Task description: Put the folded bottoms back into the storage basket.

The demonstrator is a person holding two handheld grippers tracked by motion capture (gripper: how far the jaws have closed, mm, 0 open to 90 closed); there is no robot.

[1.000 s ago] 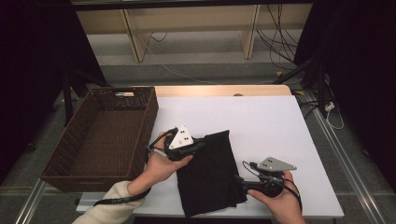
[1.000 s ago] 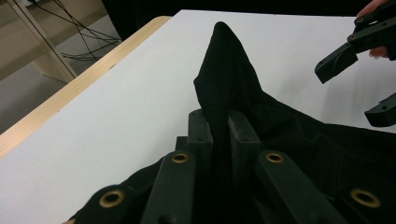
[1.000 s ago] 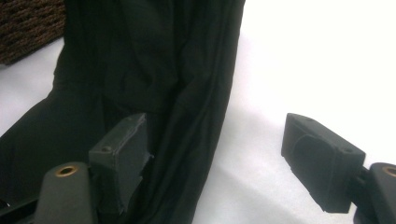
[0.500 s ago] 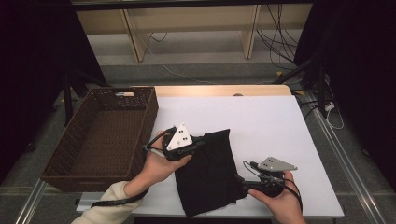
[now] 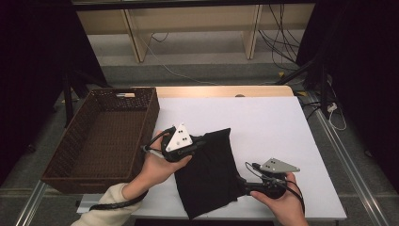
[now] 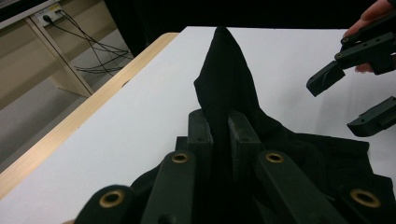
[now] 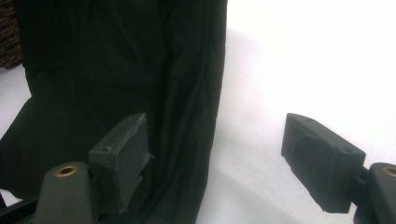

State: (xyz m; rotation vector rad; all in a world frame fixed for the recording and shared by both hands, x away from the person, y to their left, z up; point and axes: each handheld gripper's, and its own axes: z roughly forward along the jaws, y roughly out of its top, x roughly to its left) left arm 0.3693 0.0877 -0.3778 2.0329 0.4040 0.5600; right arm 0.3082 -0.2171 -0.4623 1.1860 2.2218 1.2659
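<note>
A black cloth (image 5: 207, 174) lies crumpled on the white table (image 5: 282, 132). My left gripper (image 5: 201, 142) is shut on a fold at the cloth's upper left, and in the left gripper view the fabric (image 6: 224, 70) rises in a ridge from between its closed jaws (image 6: 219, 126). My right gripper (image 5: 242, 184) stands open at the cloth's lower right edge. In the right gripper view (image 7: 217, 140) one jaw sits over the cloth (image 7: 116, 60) and the other over bare table. The left gripper view also shows the right gripper (image 6: 348, 100) open.
A brown wicker basket (image 5: 61, 160) stands off the table's left side, and a corner of the basket (image 7: 7, 32) appears in the right gripper view. A wooden strip (image 5: 226, 91) runs along the table's far edge. White table surface stretches to the right and beyond the cloth.
</note>
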